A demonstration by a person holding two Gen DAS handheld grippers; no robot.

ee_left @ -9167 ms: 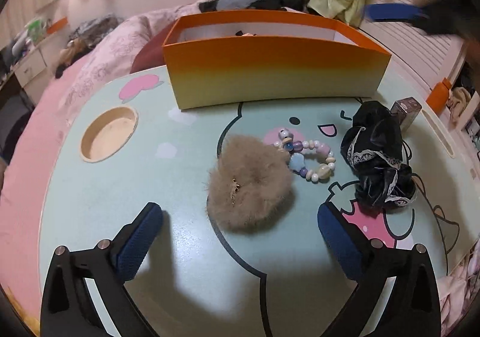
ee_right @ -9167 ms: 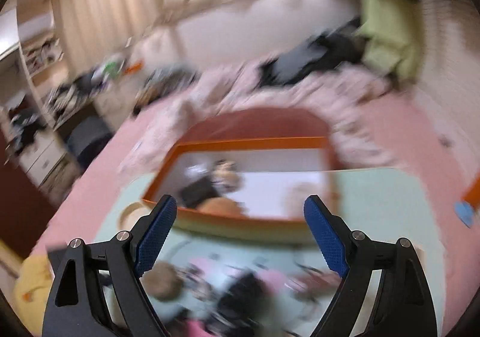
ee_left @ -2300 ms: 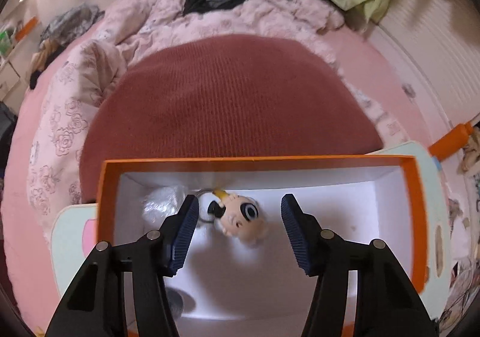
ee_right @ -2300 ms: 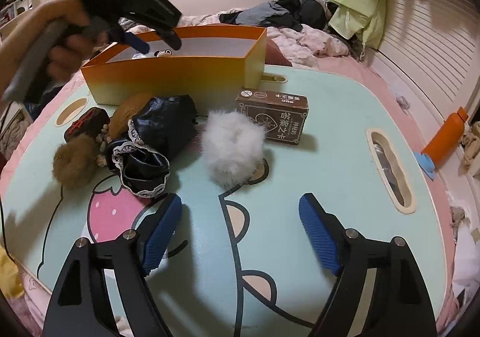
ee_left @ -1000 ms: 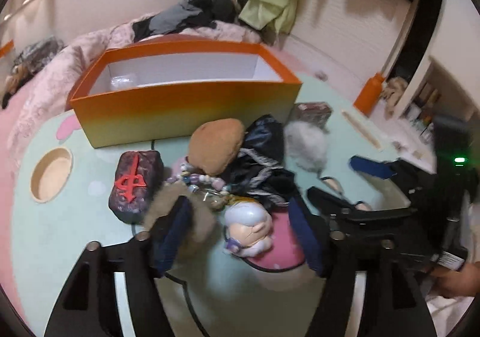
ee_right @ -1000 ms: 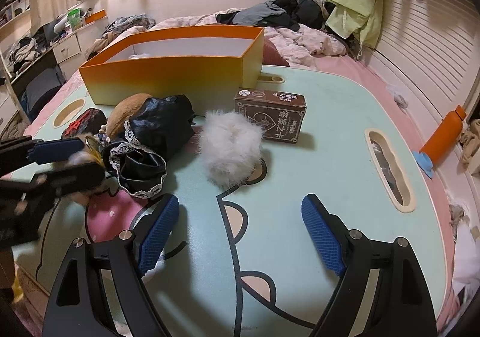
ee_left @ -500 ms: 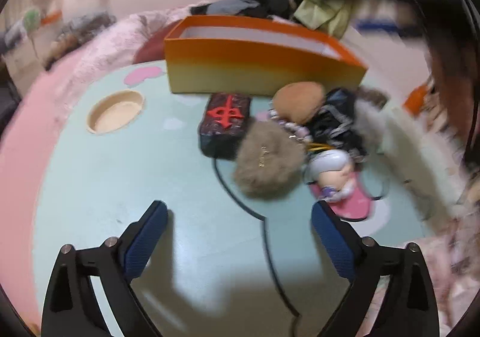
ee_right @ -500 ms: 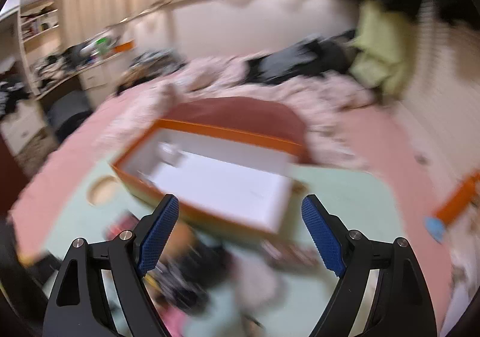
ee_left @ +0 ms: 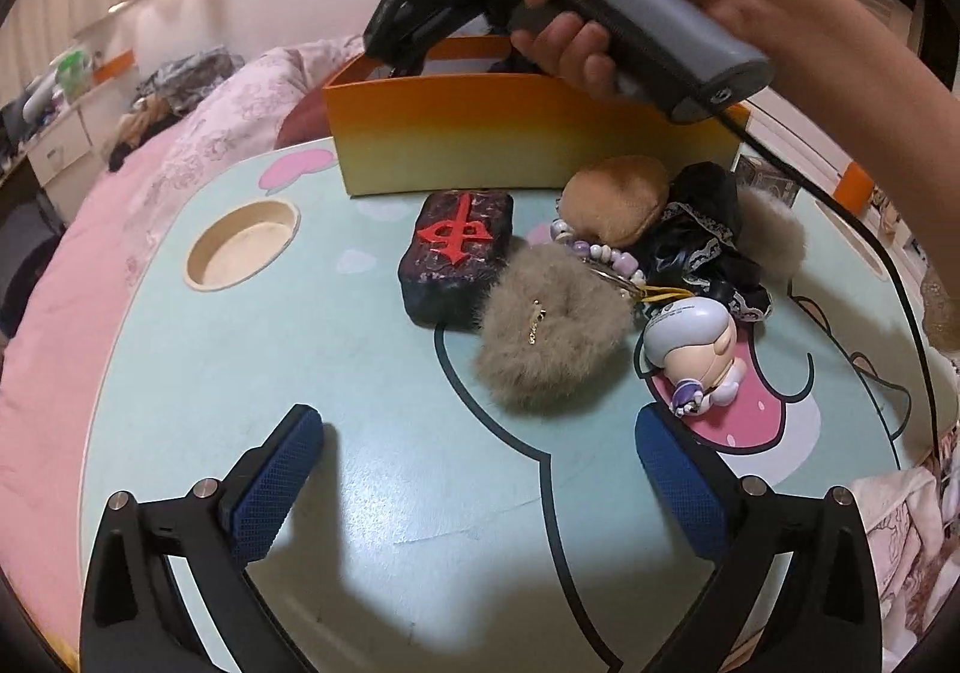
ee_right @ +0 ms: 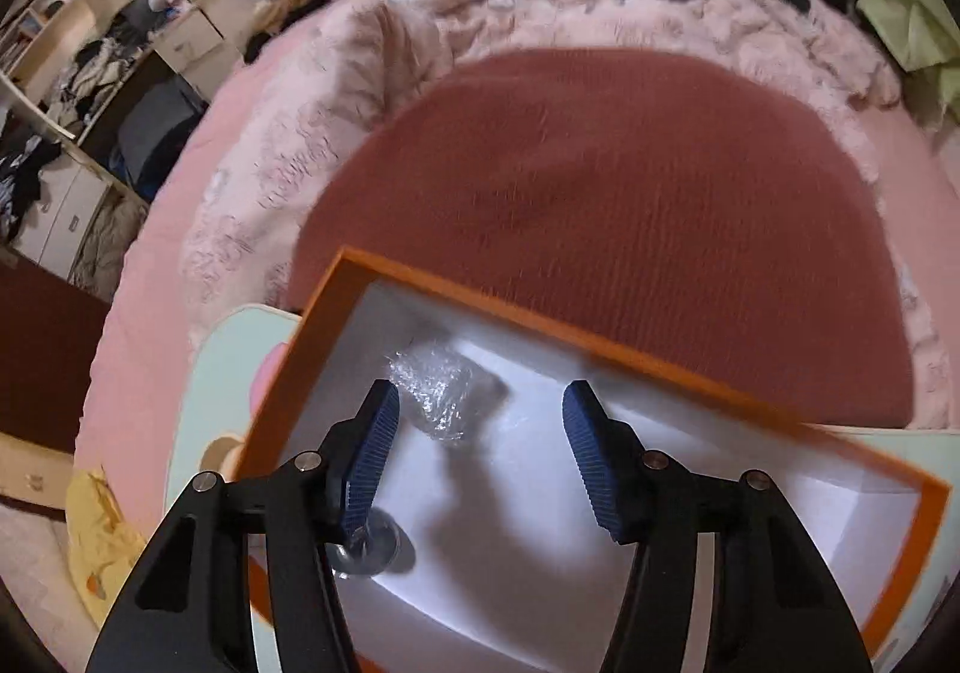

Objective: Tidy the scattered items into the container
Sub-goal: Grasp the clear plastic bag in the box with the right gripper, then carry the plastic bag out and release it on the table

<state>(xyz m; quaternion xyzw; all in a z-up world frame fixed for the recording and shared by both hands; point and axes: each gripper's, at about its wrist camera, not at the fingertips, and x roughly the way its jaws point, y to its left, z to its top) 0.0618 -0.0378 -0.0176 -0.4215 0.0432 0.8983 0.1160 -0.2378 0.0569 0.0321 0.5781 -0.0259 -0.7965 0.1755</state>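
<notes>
The orange box (ee_left: 528, 133) stands at the table's far side. In front of it lie a dark tile with a red mark (ee_left: 459, 250), a tan plush (ee_left: 618, 199), a bead bracelet (ee_left: 600, 253), a brown fur pouch (ee_left: 552, 331), black lace cloth (ee_left: 702, 241), a grey pompom (ee_left: 771, 238) and a small figurine (ee_left: 696, 343). My left gripper (ee_left: 480, 469) is open and empty, low over the table short of the pouch. My right gripper (ee_right: 477, 445) is open and empty above the box (ee_right: 660, 367), over a crinkled clear wrapper (ee_right: 438, 385) and a small round object (ee_right: 372, 547).
A round cup recess (ee_left: 240, 244) is at the table's left. A red cushion (ee_right: 600, 181) and pink bedding (ee_right: 384, 49) lie behind the box. The hand with the right gripper's handle (ee_left: 636, 13) hangs over the box.
My right gripper has swung over the box and now looks down into it, its jaws narrower than before. My left gripper has pulled back over the near table and opened wide.
</notes>
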